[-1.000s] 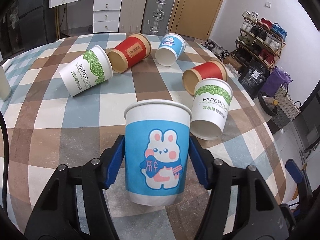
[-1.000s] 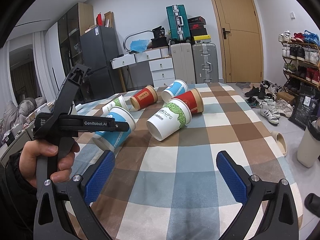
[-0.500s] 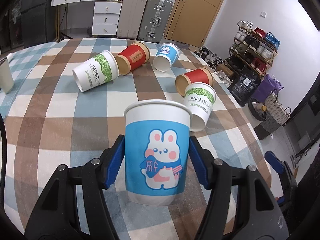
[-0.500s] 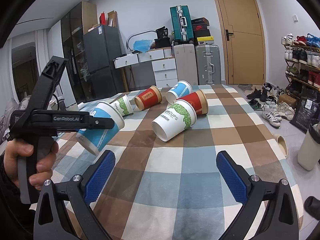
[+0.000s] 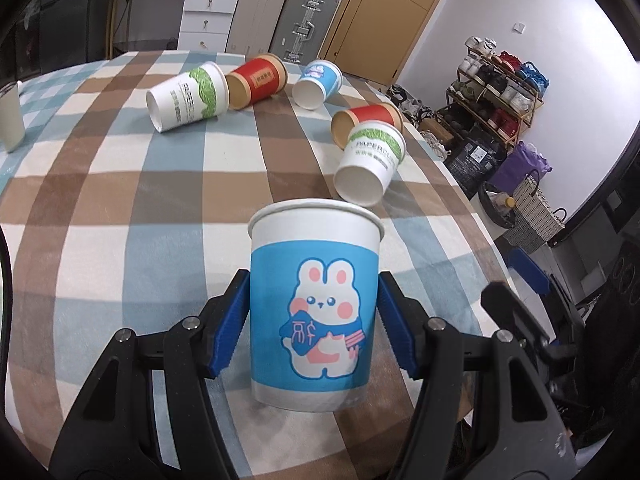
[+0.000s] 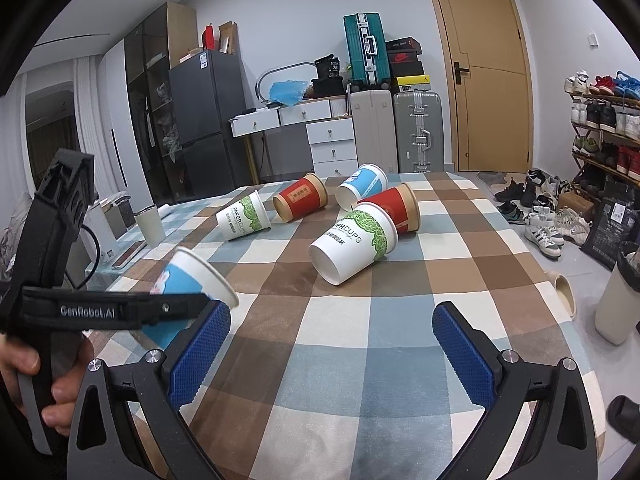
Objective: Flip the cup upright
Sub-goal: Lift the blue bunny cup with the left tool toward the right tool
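Observation:
My left gripper (image 5: 314,320) is shut on a blue paper cup with a rabbit print (image 5: 314,308), mouth up, held above the checked tablecloth (image 5: 120,240). In the right wrist view the same cup (image 6: 188,280) shows tilted in the left gripper (image 6: 120,308) at the left. My right gripper (image 6: 332,352) is open and empty over the near part of the table. Several cups lie on their sides farther back: a green-leaf cup (image 5: 370,160), a red cup (image 5: 372,118), a blue cup (image 5: 318,82), a red cup (image 5: 258,84) and a green-leaf cup (image 5: 186,96).
A white tumbler (image 5: 10,120) stands at the table's left edge, with small devices (image 6: 124,252) beside it. The table's right edge (image 5: 480,240) drops to the floor with a shoe rack (image 5: 500,88), bags and a bin (image 6: 618,296). Suitcases and drawers stand behind.
My left gripper has carried the rabbit cup back toward the near edge and lower, so the lying cups look farther away. The right gripper has stayed open and nearly still.

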Available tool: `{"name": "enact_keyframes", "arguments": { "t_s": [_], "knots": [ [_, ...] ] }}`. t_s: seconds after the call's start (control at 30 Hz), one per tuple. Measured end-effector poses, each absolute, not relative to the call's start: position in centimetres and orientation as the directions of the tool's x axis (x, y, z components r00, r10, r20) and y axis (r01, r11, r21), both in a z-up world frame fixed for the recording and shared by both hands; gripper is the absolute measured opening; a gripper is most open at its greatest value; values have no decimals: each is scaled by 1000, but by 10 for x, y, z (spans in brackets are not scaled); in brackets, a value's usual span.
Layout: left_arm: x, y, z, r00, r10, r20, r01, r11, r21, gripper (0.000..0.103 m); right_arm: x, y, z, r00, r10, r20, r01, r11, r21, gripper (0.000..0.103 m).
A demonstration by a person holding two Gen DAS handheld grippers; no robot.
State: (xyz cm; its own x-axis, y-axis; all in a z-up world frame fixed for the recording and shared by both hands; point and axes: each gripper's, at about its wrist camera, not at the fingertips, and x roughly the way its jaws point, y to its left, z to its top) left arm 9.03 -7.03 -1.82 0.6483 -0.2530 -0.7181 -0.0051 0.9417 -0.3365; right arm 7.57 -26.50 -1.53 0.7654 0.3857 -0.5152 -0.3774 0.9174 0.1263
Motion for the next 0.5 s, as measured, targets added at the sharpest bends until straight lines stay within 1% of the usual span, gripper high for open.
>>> {"name": "enact_keyframes", "arguments": {
  "t_s": [0.5],
  "knots": [
    [83, -82, -36, 610, -294, -735, -14, 924, -381, 60, 75, -265, -17, 764, 386, -518, -377, 917, 127, 103]
  ]
}}
